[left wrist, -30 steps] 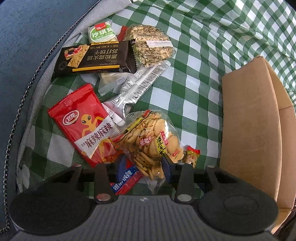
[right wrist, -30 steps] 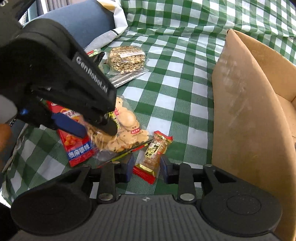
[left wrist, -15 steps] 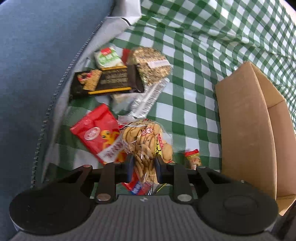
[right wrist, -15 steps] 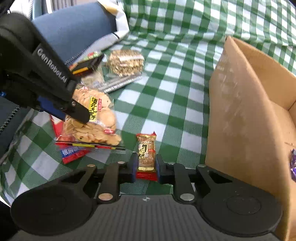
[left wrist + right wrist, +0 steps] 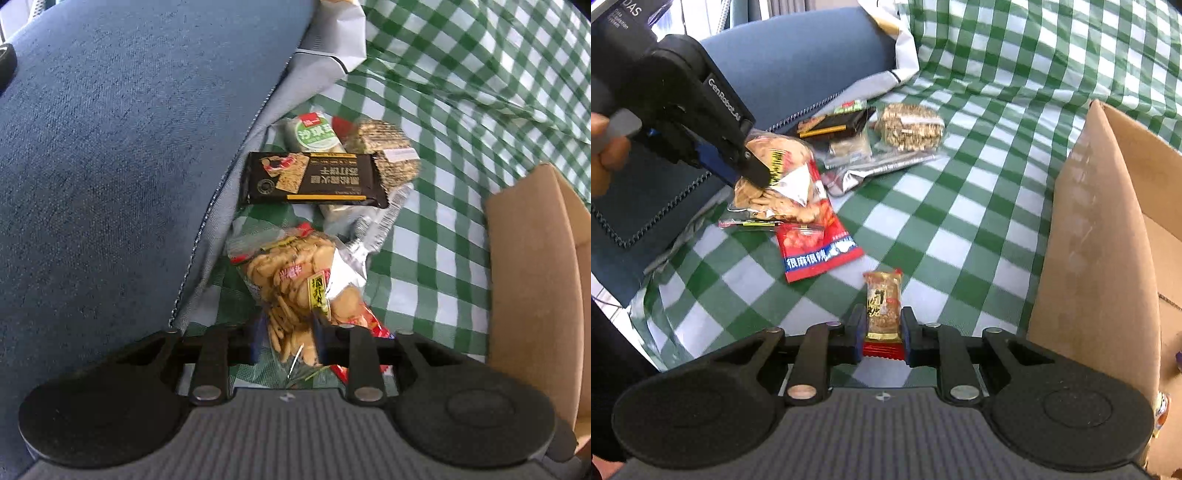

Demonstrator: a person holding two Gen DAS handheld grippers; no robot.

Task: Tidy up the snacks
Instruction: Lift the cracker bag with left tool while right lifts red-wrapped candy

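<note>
A clear bag of round crackers hangs between the fingers of my left gripper, lifted off the green checked cloth. The jaws are opening, with the pads still on the bag. In the right wrist view the same bag dangles from the left gripper, above a red packet. My right gripper is shut on a small red and gold snack bar, which points away from the camera. The open cardboard box stands just to the right.
Further back lie a black cracker pack, a green round packet, a bag of grain bars and a silver wrapper. A blue cushion fills the left. A hand holds the left gripper's handle.
The left gripper closed on the cracker bag and raised it towards the cushion, uncovering the red packet. The right gripper closed on the small snack bar and turned it straight.
</note>
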